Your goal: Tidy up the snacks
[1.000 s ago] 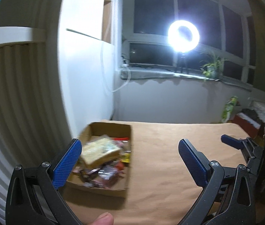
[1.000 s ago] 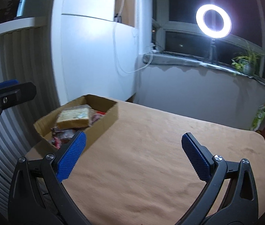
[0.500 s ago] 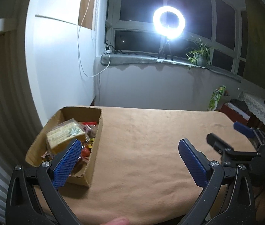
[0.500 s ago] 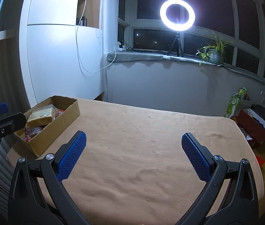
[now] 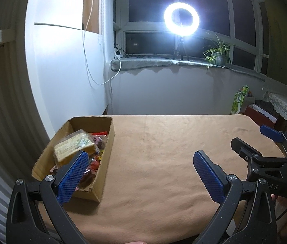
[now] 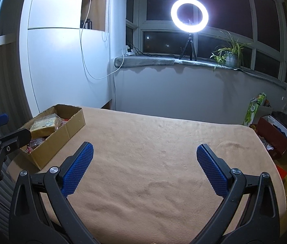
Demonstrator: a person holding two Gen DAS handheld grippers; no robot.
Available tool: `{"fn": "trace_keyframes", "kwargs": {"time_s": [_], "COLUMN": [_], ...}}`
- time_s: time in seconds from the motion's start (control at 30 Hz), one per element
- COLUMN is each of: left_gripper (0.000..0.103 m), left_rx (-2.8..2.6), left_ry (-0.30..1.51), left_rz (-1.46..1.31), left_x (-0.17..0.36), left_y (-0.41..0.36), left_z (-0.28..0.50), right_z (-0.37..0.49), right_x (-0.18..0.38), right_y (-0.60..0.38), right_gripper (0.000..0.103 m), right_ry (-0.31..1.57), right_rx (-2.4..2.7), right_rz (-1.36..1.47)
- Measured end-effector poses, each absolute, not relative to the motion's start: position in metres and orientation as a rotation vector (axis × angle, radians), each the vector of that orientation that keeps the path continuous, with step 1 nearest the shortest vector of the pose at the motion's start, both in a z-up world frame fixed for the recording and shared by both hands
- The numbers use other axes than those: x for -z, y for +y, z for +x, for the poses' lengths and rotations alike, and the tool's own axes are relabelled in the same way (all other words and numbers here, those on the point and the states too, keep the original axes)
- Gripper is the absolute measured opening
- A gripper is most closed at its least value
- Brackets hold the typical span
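Both views have swung right since a second ago: I now see the cardboard box (image 5: 76,154) of snacks (image 5: 73,148) by my left gripper (image 5: 141,174)'s left finger, cloth-covered table (image 5: 163,152) ahead; right gripper (image 6: 143,170) too gapes wide, holding nothing, so I judge nothing loose remains

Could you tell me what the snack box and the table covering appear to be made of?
The snack box looks like plain brown corrugated cardboard: matte, with raw, slightly frayed cut edges. The table covering appears to be a tan, soft-napped fabric, perhaps fleece or suede-like cloth: it shows shallow wrinkles and brushed patches, with no shine.
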State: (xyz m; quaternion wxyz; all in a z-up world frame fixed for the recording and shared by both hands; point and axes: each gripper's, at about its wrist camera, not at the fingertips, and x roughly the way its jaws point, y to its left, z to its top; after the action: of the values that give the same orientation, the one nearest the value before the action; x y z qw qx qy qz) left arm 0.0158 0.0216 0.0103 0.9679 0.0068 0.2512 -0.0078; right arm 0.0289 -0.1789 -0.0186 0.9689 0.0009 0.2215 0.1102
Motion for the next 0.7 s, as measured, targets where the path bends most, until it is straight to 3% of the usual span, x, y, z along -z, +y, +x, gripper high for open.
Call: {"fn": "trace_keyframes", "kwargs": {"time_s": [0.7], "left_gripper": [0.102], "left_rx": [0.008], "left_ry": [0.515], "left_rz": [0.012], "left_x": [-0.0110], "left_y": [0.0233], "left_z": [0.0137], "right_z": [0.0280], "right_x": [0.0182], "right_y": [-0.1770], "right_gripper": [0.103], "right_ry": [0.443], "right_rx": [-0.220], "right_rz": [0.002]}}
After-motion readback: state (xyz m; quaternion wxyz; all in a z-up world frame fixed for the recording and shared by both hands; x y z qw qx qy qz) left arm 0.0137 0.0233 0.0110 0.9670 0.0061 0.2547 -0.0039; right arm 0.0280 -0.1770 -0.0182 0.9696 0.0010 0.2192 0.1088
